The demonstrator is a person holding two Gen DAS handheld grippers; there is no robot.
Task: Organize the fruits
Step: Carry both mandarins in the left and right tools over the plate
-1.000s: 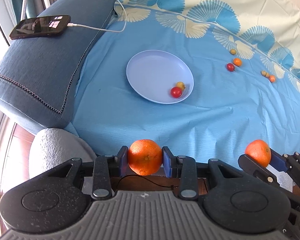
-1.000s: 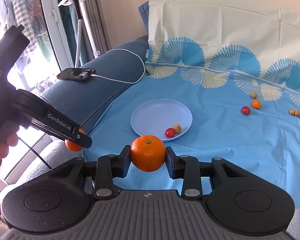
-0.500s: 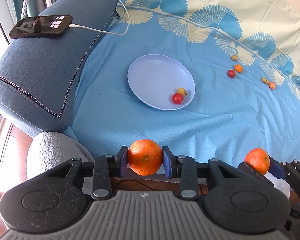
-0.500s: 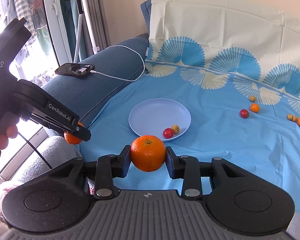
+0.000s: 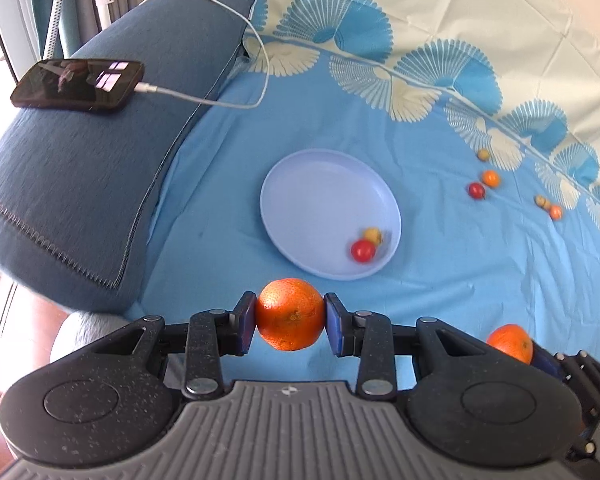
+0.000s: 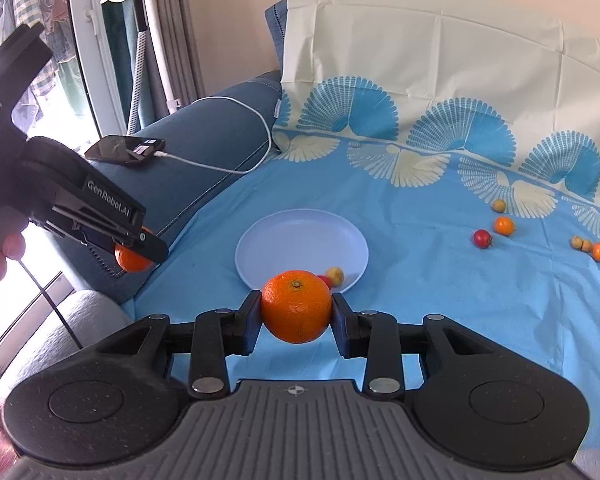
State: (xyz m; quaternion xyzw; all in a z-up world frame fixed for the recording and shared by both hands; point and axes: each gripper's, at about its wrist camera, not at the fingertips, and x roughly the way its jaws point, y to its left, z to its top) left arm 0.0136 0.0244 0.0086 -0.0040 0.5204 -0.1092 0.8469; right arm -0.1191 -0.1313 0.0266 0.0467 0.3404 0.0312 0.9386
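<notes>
Each gripper is shut on an orange. My left gripper [image 5: 291, 322] clamps its orange [image 5: 290, 313] over the blue sheet, just short of the near rim of the pale blue plate [image 5: 300, 188]. My right gripper [image 6: 296, 314] clamps another orange [image 6: 296, 306] in front of the same plate [image 6: 284, 236]. A red cherry tomato [image 5: 363, 250] and a small yellow fruit [image 5: 372, 235] lie in the plate. The left gripper [image 6: 134, 254] shows at the left of the right wrist view with its orange [image 6: 126, 260]. The right-hand orange [image 5: 510, 342] shows at the lower right of the left wrist view.
Several small fruits lie loose on the sheet at the right: a red one [image 5: 477, 191], an orange one [image 5: 490, 178], a yellow one [image 5: 483, 155] and a cluster [image 5: 548, 206]. A phone [image 5: 78, 86] on a white cable rests on the blue sofa arm [image 5: 100, 168].
Both grippers have moved forward toward the plate with their oranges still clamped. The plate and the loose fruits have not moved.
</notes>
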